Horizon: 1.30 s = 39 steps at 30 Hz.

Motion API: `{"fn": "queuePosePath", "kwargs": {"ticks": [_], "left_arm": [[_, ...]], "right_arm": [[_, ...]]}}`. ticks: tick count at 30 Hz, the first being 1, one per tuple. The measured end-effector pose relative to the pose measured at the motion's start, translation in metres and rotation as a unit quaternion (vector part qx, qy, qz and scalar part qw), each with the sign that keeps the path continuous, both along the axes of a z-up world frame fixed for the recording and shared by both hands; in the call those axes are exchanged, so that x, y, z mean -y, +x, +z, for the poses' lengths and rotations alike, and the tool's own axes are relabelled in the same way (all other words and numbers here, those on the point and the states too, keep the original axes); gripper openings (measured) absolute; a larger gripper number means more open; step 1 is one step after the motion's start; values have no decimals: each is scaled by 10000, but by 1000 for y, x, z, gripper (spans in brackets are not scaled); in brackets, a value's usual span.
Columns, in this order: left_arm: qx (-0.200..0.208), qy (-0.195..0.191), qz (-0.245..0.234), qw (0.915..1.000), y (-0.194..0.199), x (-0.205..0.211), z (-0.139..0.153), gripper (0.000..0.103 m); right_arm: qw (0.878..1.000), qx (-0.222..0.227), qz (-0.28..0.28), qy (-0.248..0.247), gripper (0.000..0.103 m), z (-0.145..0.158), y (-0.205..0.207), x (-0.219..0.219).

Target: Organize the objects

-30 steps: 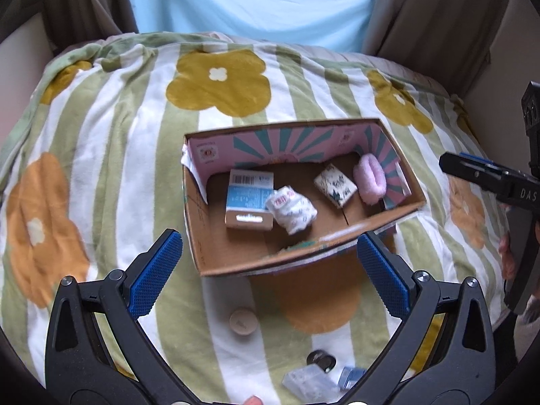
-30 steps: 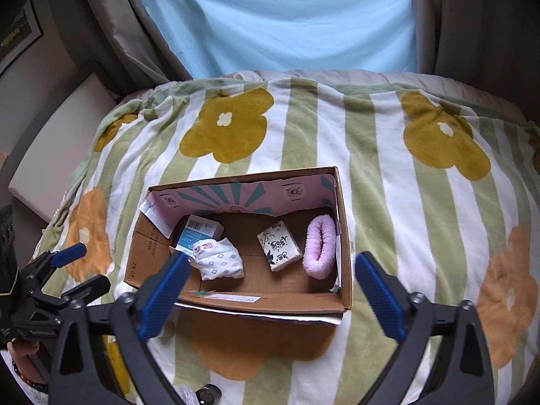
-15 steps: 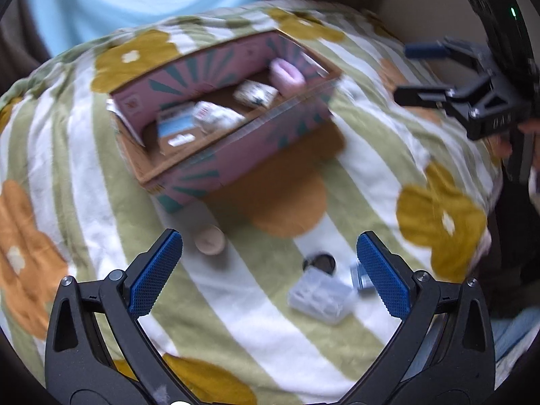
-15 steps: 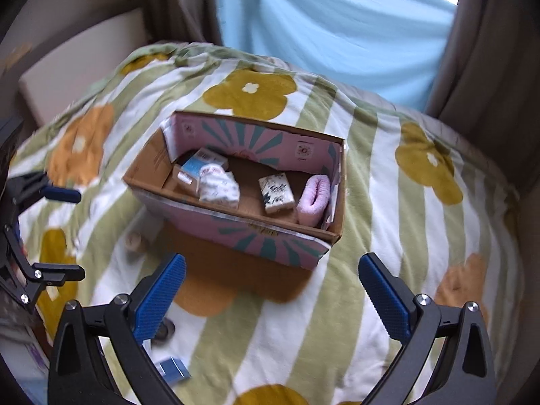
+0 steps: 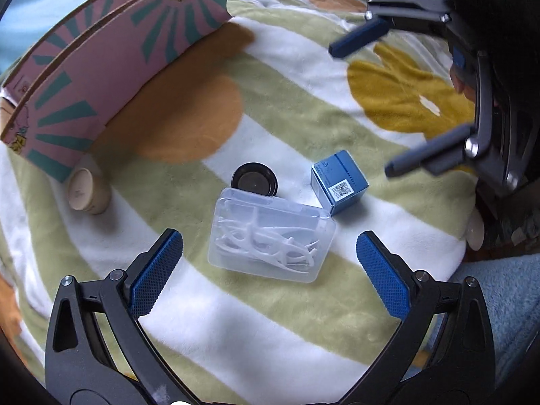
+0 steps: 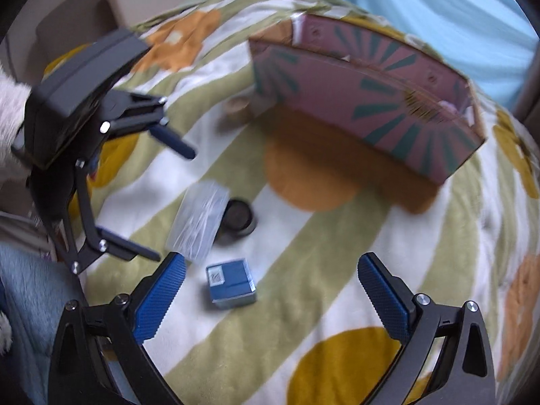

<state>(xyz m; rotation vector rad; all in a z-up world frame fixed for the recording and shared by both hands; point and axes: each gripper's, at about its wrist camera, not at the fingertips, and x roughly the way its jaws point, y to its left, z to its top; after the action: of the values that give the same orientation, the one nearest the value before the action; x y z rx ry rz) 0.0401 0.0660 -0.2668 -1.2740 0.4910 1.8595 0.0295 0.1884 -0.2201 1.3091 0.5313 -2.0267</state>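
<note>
Left gripper (image 5: 269, 258): my jaws stand wide apart, holding nothing, poised over the clear case (image 5: 271, 239); the case lies flat on the blanket (image 5: 236, 320) between the 2 blue pads, touching neither; white picks show through its lid.

Right gripper (image 6: 270, 288): my jaws are likewise spread wide and empty; the blue box (image 6: 231, 283) sits on the blanket between them, nearer the left pad.

Black jar (image 5: 254, 180): round, dark, just behind the clear case and touching its far edge; in the right wrist view it (image 6: 238, 217) sits beside the blurred case (image 6: 199, 224).

Blue box (image 5: 339, 182): small cube with a white code label, just beside the case's right corner.

Beige pot (image 5: 88, 191): lying on its side against the near corner of the carton (image 5: 111, 77).

Carton: pink walls with teal rays, open top, resting on the blanket well behind the loose items; its contents are hidden in the left wrist view; only a pale scrap shows over the rim in the right wrist view (image 6: 371, 101).

Blanket: green and white stripes with yellow and orange flowers, spread over a bed.
</note>
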Motion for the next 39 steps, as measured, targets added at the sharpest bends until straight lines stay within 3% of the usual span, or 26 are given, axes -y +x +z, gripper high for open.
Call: {"fn": "queuePosePath", "kwargs": {"ticks": [7,16,24,39], "left_arm": [[246,-101,55,9996,-11,-3,-21,97],[360,-96,69,9993,-13,-2,-28,86],[468,-48,172,9987,-11,5,-28,85],[641,12,381,9972,-7,1,-22,85]], "right_arm": [[9991,241,349,33,75,-40,11,6],[9989,274,382,-4,57,-56,14,11],[9978,460,481,10,38,-63,15,15],[9978,510,425,-48,37,-55,16,10]]}}
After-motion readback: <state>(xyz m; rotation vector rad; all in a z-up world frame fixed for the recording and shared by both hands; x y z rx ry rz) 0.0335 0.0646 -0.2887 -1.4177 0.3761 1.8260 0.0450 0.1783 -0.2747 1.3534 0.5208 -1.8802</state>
